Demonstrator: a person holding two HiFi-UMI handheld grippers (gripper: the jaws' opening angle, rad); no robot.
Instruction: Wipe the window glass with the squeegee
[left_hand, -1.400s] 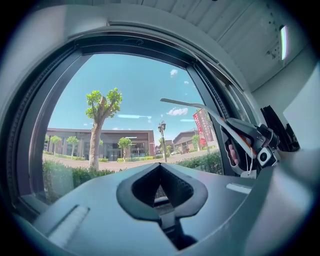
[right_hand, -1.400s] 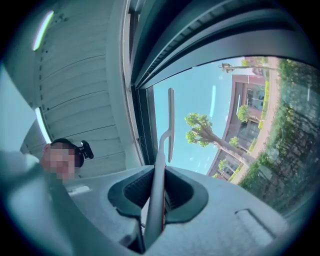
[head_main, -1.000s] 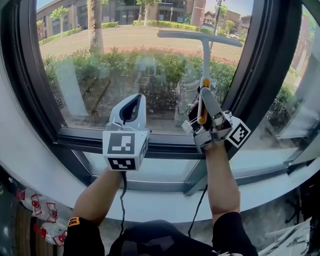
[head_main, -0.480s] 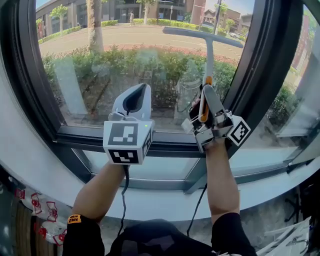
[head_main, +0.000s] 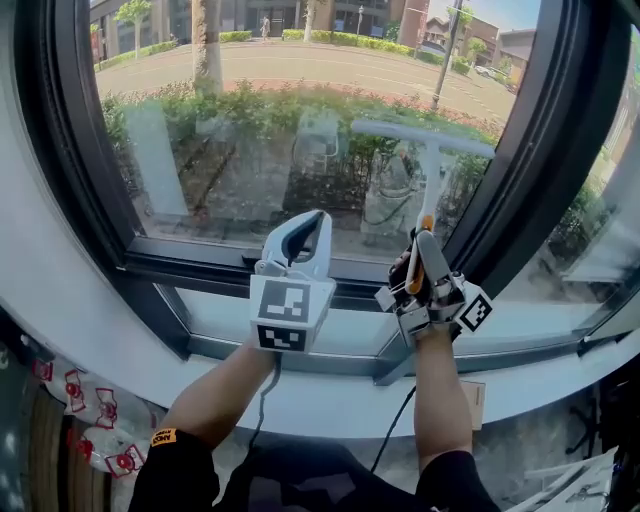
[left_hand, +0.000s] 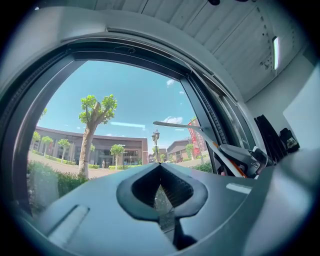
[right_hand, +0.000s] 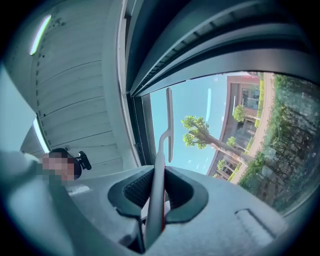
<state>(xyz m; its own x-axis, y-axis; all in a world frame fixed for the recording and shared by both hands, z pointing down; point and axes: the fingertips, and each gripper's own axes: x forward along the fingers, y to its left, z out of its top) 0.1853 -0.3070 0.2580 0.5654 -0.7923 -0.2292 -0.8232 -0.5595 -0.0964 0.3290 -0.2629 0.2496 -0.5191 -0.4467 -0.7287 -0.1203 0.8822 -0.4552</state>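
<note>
A squeegee with a grey T-shaped head and an orange-marked handle stands upright against the window glass, its blade lying level across the pane. My right gripper is shut on its handle below the head. The handle runs up between the jaws in the right gripper view, and the blade shows on edge against the sky. My left gripper stands to the left of it, shut and empty, its tips pointing at the glass. From the left gripper view the squeegee appears at the right.
A dark window frame runs up on the right of the squeegee, and a dark bottom rail crosses below the glass. A pale sill curves beneath. A person's arms hold both grippers. Bags lie on the floor at lower left.
The squeegee has come down the glass with my right gripper. My left gripper has shifted right and a little lower. The head view has tilted.
</note>
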